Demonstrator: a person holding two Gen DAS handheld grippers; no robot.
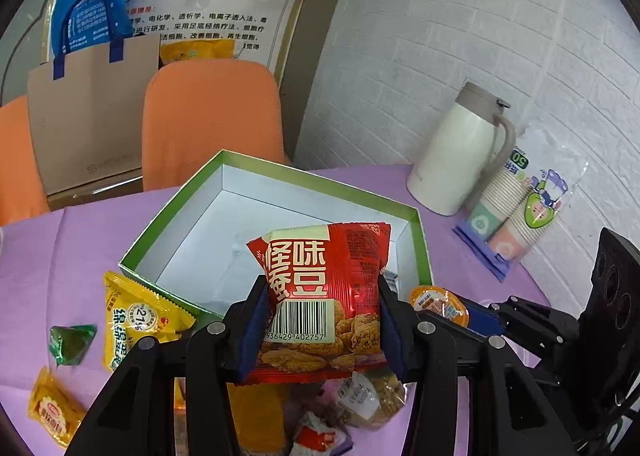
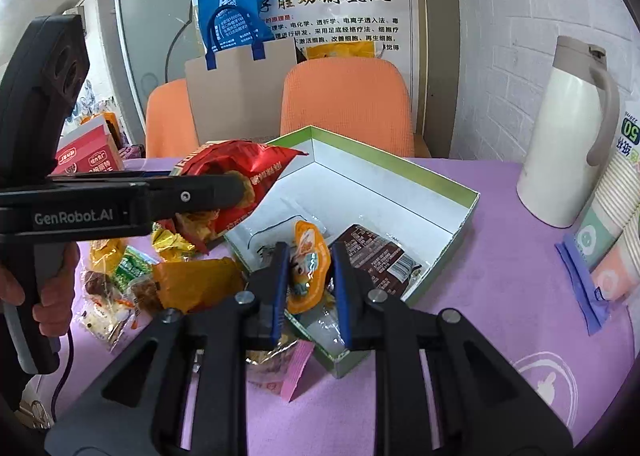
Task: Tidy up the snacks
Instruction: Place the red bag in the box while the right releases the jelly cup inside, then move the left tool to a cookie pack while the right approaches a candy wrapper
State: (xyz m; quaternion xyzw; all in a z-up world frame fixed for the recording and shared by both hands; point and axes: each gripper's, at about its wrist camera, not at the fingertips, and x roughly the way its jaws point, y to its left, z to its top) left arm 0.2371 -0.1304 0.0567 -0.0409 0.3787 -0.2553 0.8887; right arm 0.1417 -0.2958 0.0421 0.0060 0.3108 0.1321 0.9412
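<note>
My left gripper (image 1: 320, 320) is shut on a red snack bag (image 1: 324, 296), held upright above the near rim of a green-edged white box (image 1: 180, 216). In the right wrist view the same left gripper (image 2: 236, 192) comes in from the left with the red bag (image 2: 240, 168) beside the box's (image 2: 400, 172) left corner. My right gripper (image 2: 310, 276) is shut on an orange jelly cup (image 2: 308, 268) over the box's near corner. A brown packet (image 2: 380, 256) lies inside the box. Loose snacks lie on the purple cloth: a yellow packet (image 1: 136, 316), a green wrapped sweet (image 1: 72, 340) and a pile (image 2: 132, 284).
A white thermos jug (image 2: 568, 136) and a bag of paper cups (image 1: 520, 212) stand at the right. Two orange chairs (image 2: 348, 104) are behind the table. A red carton (image 2: 88, 156) sits at the far left. A hand (image 2: 48, 296) grips the left gripper's handle.
</note>
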